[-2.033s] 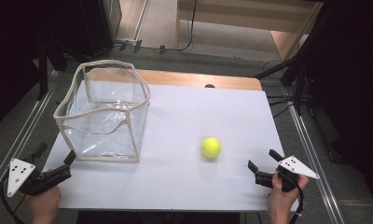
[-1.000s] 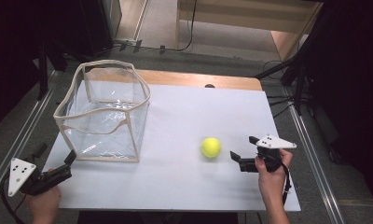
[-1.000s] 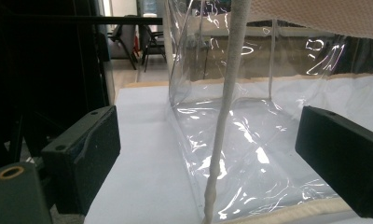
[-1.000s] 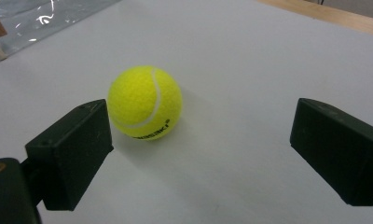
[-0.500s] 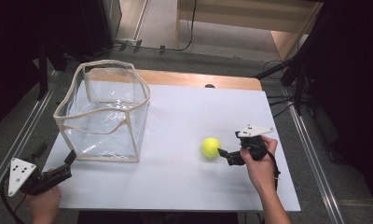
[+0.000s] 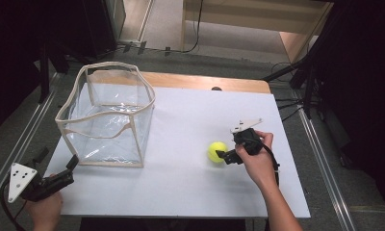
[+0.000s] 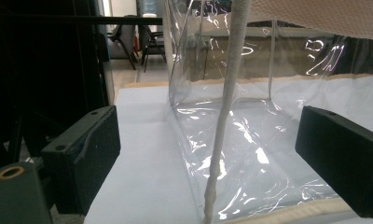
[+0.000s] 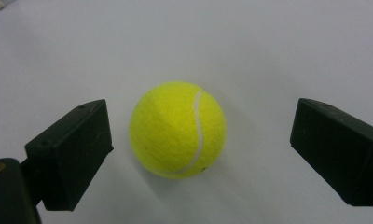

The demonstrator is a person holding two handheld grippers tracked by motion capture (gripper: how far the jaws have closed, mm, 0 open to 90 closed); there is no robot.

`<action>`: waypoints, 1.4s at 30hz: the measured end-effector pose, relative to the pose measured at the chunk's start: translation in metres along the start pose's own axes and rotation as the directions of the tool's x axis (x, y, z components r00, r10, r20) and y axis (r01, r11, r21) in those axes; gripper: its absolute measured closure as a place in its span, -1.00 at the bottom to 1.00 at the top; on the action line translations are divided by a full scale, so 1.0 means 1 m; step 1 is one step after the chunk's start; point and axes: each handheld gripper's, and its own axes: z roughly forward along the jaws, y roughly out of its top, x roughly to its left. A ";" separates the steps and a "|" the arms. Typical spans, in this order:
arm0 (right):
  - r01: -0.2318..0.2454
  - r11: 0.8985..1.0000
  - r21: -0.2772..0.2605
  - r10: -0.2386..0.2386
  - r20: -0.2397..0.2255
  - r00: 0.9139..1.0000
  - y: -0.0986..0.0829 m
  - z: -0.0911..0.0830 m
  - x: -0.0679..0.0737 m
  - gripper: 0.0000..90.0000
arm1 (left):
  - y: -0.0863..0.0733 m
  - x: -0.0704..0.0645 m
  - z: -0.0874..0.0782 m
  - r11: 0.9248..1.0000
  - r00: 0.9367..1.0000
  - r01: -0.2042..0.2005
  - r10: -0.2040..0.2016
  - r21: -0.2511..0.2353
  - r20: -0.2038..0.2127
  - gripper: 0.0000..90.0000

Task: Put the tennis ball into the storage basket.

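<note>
Moved in since two seconds ago: right gripper [image 6: 224,157], up from the table's near right corner to just beside the tennis ball [image 6: 217,151], carried by the right hand [image 6: 256,161]; ball and left gripper [image 6: 71,164] unmoved over the same span. Seen along the right gripper's own view, jaws spread wide and released, one either side of the tennis ball [image 8: 177,129], gaps on both sides, no touch. Yellow-green, round, so no long axis to speak of; white seam curving down its right half in that view. Resting on the white tabletop [image 6: 190,192], right of centre, well apart from the clear plastic bag [image 6: 109,118]. Bag standing upright and open-topped on the left half of the table, cream trim around the wavy rim and down the corners, walls glossy and creased. Left gripper held low at the near left corner by the left hand [image 6: 44,211], grey three-cornered plate to its outside, jaws parted and empty, aimed at the bag's near corner. From the left gripper view, cream corner seam [image 7: 224,116] rising between the two black jaws, close ahead; touching or not, hard to tell. Wooden table edge [image 6: 205,82] showing beyond the white surface at the far side.
</note>
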 end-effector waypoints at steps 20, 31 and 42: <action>0.038 0.971 0.234 -0.028 -0.046 0.999 0.018 0.029 0.007 -0.90 | 0.000 0.000 0.000 1.000 1.000 -0.002 0.002 0.000 -0.001 -0.85; 0.055 0.944 0.326 -0.031 -0.077 0.997 0.023 0.042 0.008 -0.89 | 0.000 0.000 0.000 1.000 1.000 -0.001 0.001 -0.001 0.000 -0.85; 0.057 0.921 0.386 -0.021 -0.097 0.995 0.027 0.054 0.008 -0.88 | 0.000 0.000 0.000 1.000 1.000 0.001 -0.001 -0.002 0.001 -0.85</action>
